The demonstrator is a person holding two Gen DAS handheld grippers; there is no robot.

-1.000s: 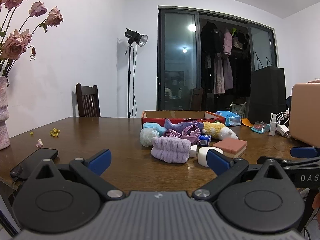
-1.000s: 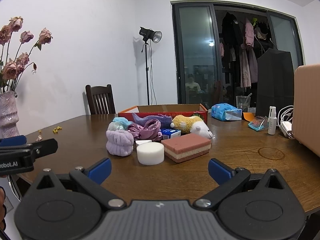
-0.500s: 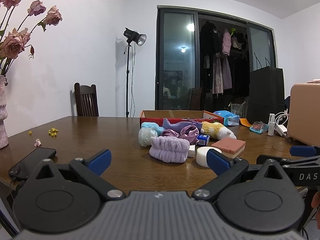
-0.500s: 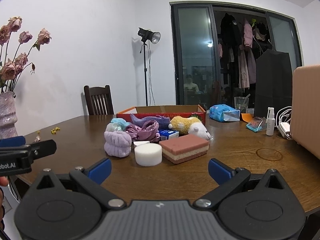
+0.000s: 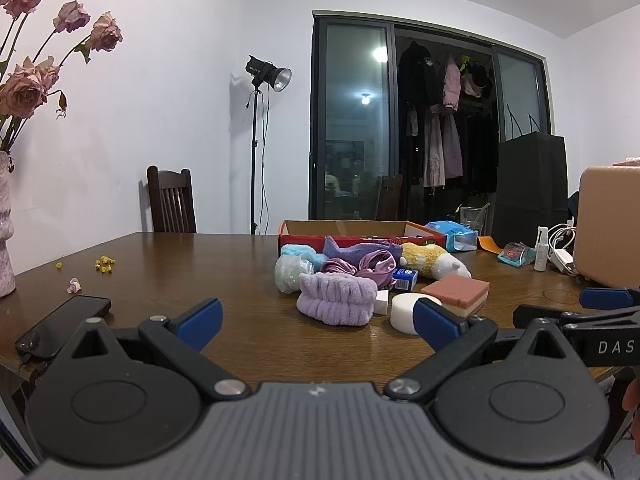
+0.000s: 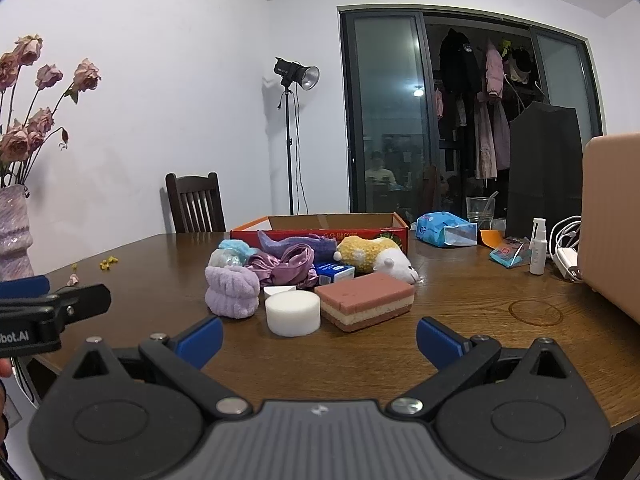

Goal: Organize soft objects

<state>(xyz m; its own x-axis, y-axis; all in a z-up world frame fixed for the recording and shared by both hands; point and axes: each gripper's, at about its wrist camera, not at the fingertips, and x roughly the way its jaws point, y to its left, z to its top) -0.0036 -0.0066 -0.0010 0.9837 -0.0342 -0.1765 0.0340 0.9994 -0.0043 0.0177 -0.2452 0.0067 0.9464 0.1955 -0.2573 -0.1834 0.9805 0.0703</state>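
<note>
Only a slight drift. In the left wrist view, a small shift to the left for the chair (image 5: 172,204) and the purple headband (image 5: 338,304). In the right wrist view, a touch lower and further left for the round white sponge (image 6: 293,314) and the layered pink sponge (image 6: 368,300).

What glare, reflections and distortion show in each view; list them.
Left wrist view: a ceiling lamp reflects in the glass door, a sheen lies on the table, and the fisheye bows the door frame. Right wrist view: the same lamp reflection, walls curving at the edges, dark vignette corners.
</note>
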